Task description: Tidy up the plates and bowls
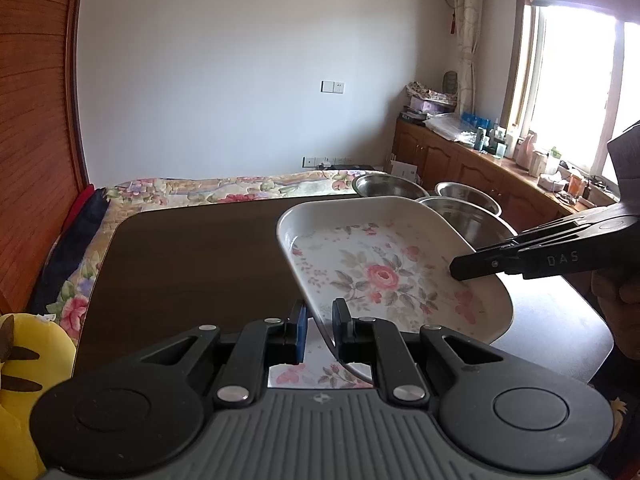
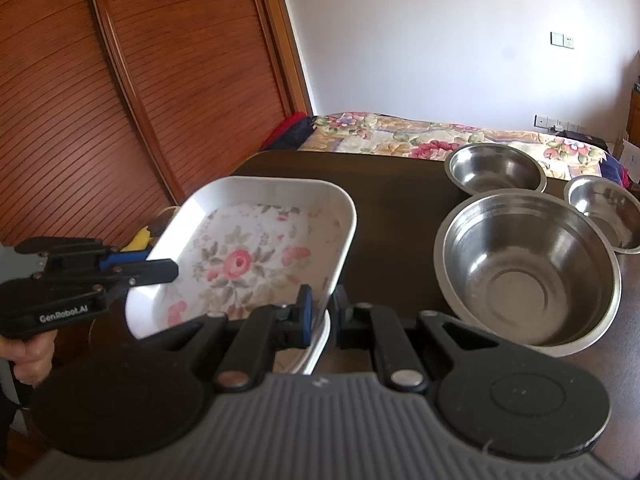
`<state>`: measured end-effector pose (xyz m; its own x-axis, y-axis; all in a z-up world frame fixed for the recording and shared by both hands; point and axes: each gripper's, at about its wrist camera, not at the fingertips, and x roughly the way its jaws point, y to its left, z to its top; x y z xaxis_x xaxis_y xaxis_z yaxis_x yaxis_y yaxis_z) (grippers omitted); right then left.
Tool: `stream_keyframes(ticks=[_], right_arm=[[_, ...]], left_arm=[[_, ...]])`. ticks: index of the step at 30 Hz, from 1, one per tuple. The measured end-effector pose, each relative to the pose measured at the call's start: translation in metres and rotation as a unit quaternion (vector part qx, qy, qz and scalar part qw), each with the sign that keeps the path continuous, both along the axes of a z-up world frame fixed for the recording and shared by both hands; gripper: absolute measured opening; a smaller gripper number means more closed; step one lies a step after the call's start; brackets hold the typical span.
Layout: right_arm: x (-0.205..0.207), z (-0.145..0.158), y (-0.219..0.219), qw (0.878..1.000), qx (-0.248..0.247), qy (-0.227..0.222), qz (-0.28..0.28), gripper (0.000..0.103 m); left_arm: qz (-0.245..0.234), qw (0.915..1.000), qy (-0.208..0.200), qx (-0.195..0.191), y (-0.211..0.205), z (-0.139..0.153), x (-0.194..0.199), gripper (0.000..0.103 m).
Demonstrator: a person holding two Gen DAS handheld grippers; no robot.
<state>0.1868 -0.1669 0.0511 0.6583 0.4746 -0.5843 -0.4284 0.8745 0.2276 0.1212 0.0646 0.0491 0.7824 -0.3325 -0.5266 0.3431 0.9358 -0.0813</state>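
Note:
A white rectangular plate [image 1: 380, 272] with a pink rose print is held above the dark table [image 1: 192, 264] by both grippers. My left gripper [image 1: 320, 320] is shut on its near rim; in the right wrist view it [image 2: 160, 265] clamps the plate's [image 2: 248, 256] left edge. My right gripper [image 2: 323, 304] is shut on the opposite rim and shows at the right of the left wrist view [image 1: 460, 269]. A second floral plate [image 1: 296, 376] lies underneath, its rim [image 2: 319, 344] just below. Three steel bowls stand to the right: large [image 2: 528, 268], medium [image 2: 494, 168], small [image 2: 604, 212].
A bed with a floral cover [image 1: 224, 190] lies beyond the table's far edge. Slatted wooden doors [image 2: 120, 100] stand on the left, with a yellow plush toy [image 1: 24, 364] beside the table. Low cabinets with clutter [image 1: 480, 160] run under the window. A hand [image 2: 32, 356] holds the left gripper.

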Motion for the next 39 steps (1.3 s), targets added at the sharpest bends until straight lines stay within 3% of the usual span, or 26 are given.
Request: stream_keyframes(ticks=[18,39], right_arm=[[-0.019,-0.040,0.020,0.999,-0.014,0.026,0.034,0.012],[-0.023,-0.036,0.028,0.999,-0.028,0.025,0.022,0.013]], left_arm=[[0.020,0.9991,0.032,-0.016,0.018,-0.043,-0.009,0.041],[0.029,0.9992,0.027,-0.003,0.009,-0.057,0.002,0.040]])
